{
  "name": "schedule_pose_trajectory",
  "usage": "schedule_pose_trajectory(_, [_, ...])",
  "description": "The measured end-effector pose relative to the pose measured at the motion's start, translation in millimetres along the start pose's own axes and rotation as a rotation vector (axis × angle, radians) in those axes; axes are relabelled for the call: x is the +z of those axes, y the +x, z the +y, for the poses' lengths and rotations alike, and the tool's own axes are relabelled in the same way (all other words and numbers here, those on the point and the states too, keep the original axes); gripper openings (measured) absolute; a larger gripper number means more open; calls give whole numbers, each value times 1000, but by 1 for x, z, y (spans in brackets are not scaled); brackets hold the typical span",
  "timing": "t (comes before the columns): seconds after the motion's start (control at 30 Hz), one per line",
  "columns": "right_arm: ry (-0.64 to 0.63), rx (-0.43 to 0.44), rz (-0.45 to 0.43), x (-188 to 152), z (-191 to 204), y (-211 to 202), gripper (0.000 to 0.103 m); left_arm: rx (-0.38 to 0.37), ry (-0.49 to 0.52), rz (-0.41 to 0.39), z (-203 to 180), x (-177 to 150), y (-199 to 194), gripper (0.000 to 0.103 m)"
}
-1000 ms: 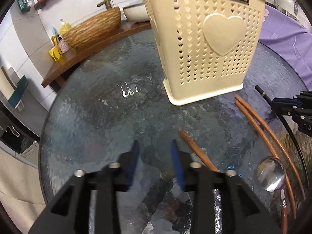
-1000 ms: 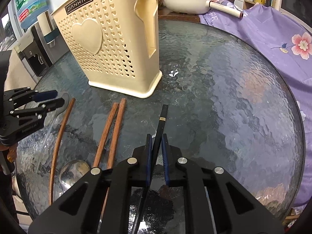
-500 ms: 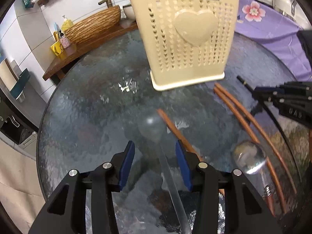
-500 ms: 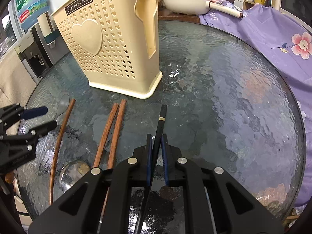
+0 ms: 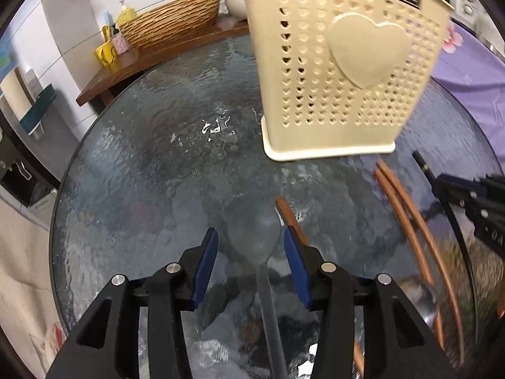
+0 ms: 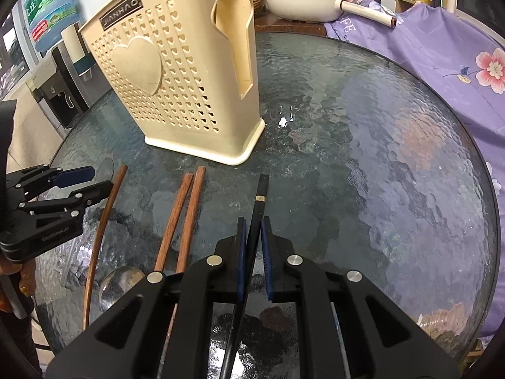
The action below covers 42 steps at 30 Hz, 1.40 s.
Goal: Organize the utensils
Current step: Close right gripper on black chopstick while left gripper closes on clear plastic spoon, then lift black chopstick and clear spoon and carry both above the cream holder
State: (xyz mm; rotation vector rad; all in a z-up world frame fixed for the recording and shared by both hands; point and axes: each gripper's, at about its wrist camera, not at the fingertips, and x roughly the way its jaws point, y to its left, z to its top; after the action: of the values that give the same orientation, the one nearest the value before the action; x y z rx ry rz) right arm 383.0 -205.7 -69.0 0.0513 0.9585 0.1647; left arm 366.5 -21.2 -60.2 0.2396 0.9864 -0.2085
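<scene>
Cream perforated plastic forms the utensil holder (image 6: 176, 85), which stands upright on the round textured-glass worktop (image 6: 363, 164), toward 11 o'clock of centre in the right wrist view. The right gripper (image 6: 252, 243) is clenched on a black chopstick (image 6: 258, 202); the stick's tip points at the holder's base but stays apart from it. Two brown wooden chopsticks (image 6: 186, 211) lie side by side at 9 o'clock of that stick. A third brown chopstick (image 6: 104, 221) lies further toward 9 o'clock, beside the left gripper (image 5: 251, 246). The left gripper is released: its blue pads (image 5: 206, 262) stand apart on either side of a translucent spoon (image 5: 254, 233) without pressing it. A metal spoon (image 6: 118, 285) lies at 7 o'clock of the paired chopsticks.
</scene>
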Motion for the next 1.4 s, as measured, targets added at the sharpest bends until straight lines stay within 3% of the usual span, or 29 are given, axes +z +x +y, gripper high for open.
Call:
schedule_pose_trajectory(0.23, [-10, -28, 11, 8, 6, 6, 10, 9, -37, 6, -5, 7, 4, 36])
schedule_pose_trajectory(0.87, [-69, -90, 10, 0, 20, 3, 9, 7, -56, -19, -5, 2, 1, 35])
schedule_pose_trajectory(1.17, [-3, -29, -22, 3, 5, 0, 8, -14, -88, -39, 2, 2, -1, 35])
schedule_pose_trajectory(1.4, [14, 5, -104, 10, -1, -17, 8, -42, -122, -125, 8, 5, -23, 35])
